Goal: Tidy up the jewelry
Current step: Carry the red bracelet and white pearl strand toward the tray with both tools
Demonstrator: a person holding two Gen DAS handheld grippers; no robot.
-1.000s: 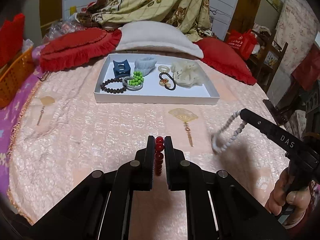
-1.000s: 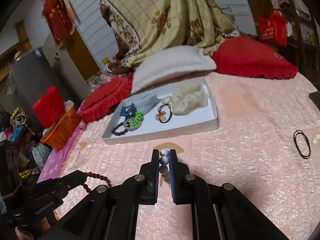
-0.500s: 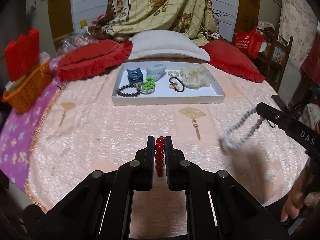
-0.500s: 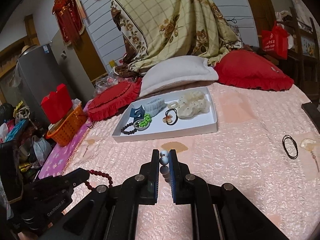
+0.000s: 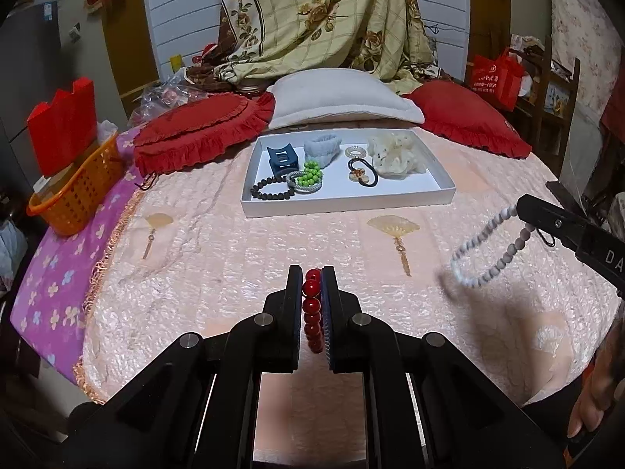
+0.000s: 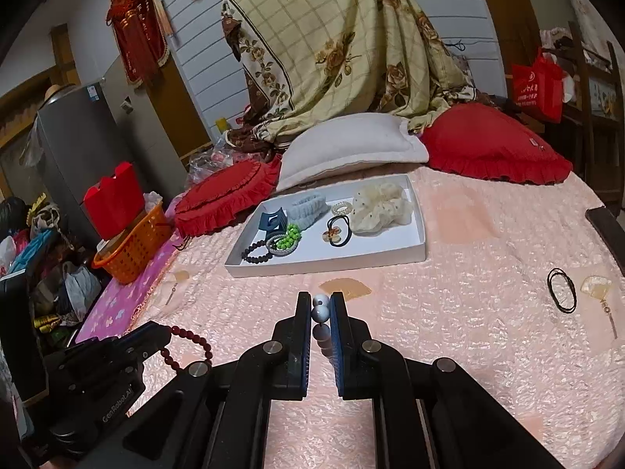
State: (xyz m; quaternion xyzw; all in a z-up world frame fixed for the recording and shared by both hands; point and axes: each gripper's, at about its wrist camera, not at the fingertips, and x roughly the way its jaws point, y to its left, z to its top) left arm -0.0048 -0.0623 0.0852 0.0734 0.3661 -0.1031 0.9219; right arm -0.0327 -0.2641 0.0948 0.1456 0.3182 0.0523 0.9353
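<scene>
Fingers of the left gripper are pressing on a red bracelet, with the jaws nearly closed and the beads stacked in the narrow gap between the pads. In the right wrist view the rest of this strand is hanging free as a loop beside the tool. Fingers of the right gripper are likewise clamping a white bracelet, jaws nearly closed; in the left wrist view its loop is dangling from the tips above the bedspread.

Both grippers are pointing down and forward over the bedspread, each carrying one bracelet clear of the cloth. Ahead of them, well apart from both tools, a white tray is lying near the pillows. It is already holding a dark bracelet, green beads, a blue clip, hair ties and two scrunchies. A black hair tie is lying loose on the bedspread, to the right in the right wrist view.

Step in hand, as judged: transport of two picked-up bracelets towards the tray. The next move calls for carrying each gripper forward over the tray rim, selecting bare floor near the front edge, lowering until the loop is resting on it, then opening the jaws. Dangling loops are likely to swing, so a slow approach is advisable, and the two tools need separate drop spots to avoid tangling. The loose tie appears to remain for a later pick.
</scene>
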